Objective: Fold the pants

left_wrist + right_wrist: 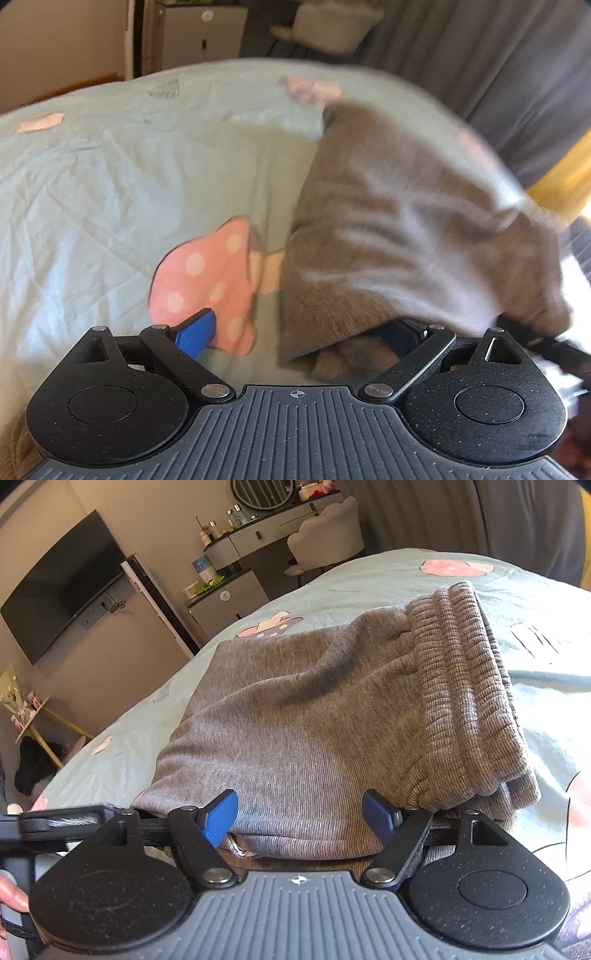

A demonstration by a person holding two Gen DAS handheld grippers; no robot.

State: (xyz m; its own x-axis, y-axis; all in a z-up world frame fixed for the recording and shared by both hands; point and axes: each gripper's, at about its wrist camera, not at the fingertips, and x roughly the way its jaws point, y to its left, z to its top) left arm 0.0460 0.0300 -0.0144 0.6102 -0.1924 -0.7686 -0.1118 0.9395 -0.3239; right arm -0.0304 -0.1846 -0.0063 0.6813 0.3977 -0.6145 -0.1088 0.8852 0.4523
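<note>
The grey pants [314, 716] lie folded on the bed [535, 709], so the right gripper [299, 818] spreads apart, letting go, and the left gripper [295, 332] is open too.

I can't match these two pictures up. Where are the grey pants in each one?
Left wrist view: the grey pants fill the right half, blurred.
Right wrist view: the pants lie folded in the centre, the ribbed waistband to the right.
Shared landmark: the pale blue bedsheet with pink mushrooms.

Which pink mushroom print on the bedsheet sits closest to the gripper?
The big polka-dotted mushroom, right beside the left gripper's blue finger; the other pink prints lie farther away.
</note>
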